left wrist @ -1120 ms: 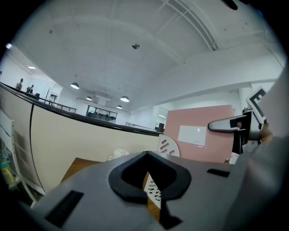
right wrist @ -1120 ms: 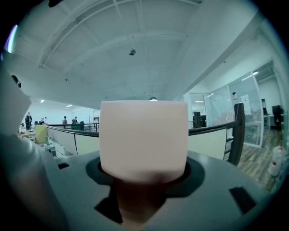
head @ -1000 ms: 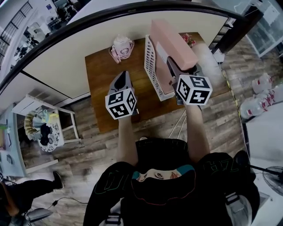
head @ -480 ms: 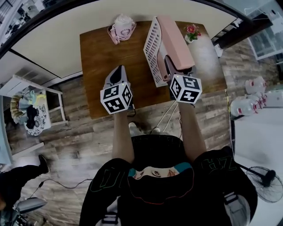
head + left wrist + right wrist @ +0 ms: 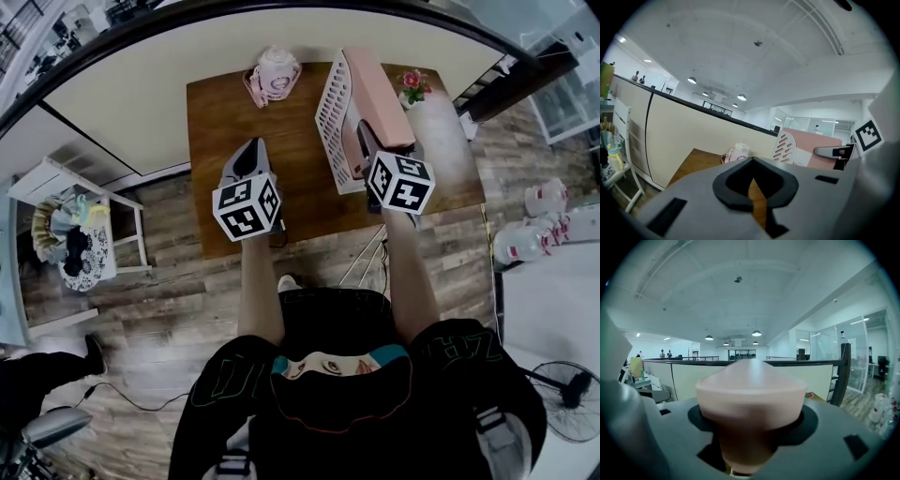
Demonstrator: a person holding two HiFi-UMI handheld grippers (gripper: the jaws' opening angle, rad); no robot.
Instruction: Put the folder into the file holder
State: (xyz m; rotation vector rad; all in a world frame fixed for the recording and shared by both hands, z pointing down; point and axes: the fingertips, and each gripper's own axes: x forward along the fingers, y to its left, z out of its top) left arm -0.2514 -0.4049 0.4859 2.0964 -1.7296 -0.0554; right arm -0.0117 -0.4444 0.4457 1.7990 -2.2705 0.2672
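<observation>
Folder (image 5: 377,89): upright in the file holder (image 5: 334,117), near the tabletop's (image 5: 234,122) far edge.
Right gripper (image 5: 367,142): jaws just widened around the folder, likely releasing it now it is seated.
Left gripper (image 5: 246,161): clenched, empty, not needed.

The table (image 5: 225,141) bears flowers (image 5: 412,82) and pink cup (image 5: 275,73).
</observation>
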